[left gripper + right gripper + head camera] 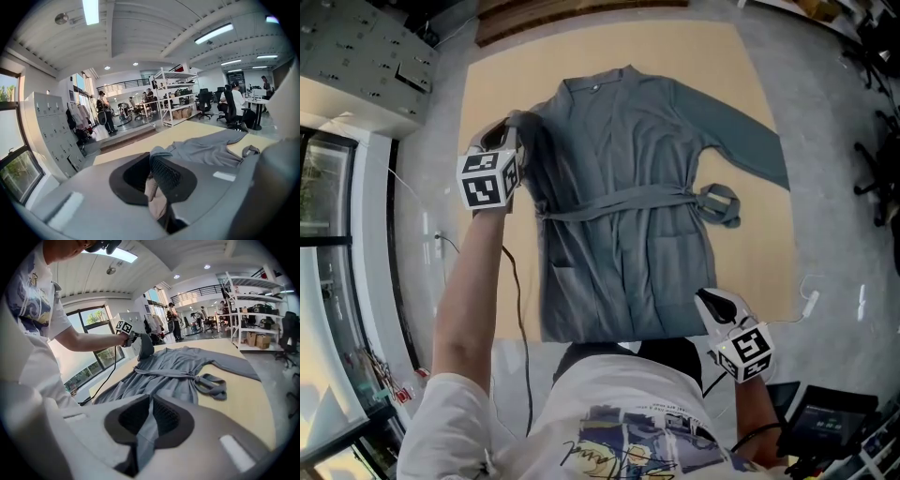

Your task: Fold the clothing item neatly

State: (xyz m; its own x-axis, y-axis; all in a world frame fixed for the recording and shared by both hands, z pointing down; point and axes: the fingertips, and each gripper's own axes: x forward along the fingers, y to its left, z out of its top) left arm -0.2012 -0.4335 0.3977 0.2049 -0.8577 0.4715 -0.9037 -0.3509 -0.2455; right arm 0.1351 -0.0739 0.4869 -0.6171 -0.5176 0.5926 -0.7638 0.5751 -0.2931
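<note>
On the tan tabletop, the grey robe lies spread flat, with the collar at 12 o'clock and the hem at 6 o'clock. The belt crosses the waist, and its loose end is bunched at 3 o'clock. 1 sleeve extends toward 2 o'clock. The left gripper is at the robe's 10 o'clock edge, with its 2 jaws clamped on a raised fold of grey fabric. The right gripper is at the 5 o'clock hem corner, with its 2 jaws clamped on the hem fabric.
</note>
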